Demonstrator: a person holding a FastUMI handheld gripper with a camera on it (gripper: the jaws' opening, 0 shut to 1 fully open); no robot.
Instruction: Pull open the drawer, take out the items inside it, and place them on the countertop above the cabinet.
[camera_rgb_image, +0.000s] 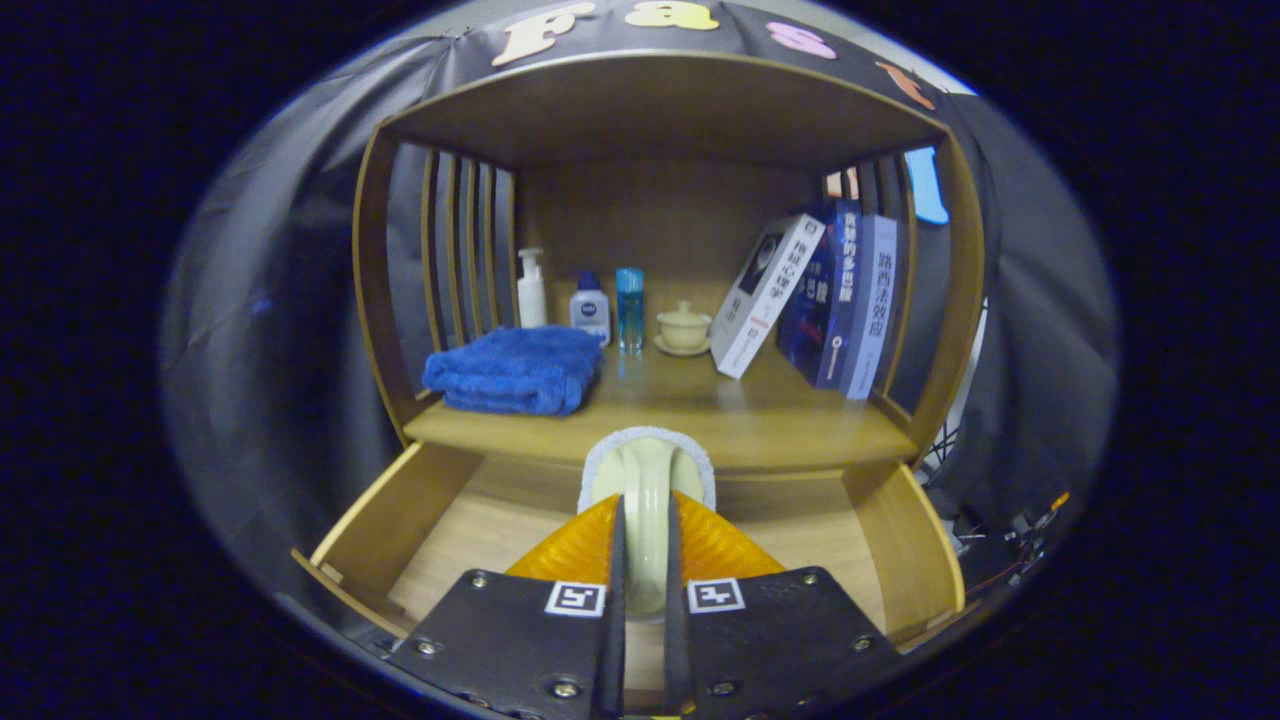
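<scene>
The gripper (645, 560) is closed on the pale handle of a cleaning brush (648, 480), held over the open drawer (400, 510). Its long axis runs straight ahead along the fingers, toward the worktop (780, 425) just beyond and above, near the blue towel (515, 368).

Countertop (760, 425) w/ towel (515, 368), 3 bottles (590, 308), lidded cup (684, 327), books (820, 295).
</scene>
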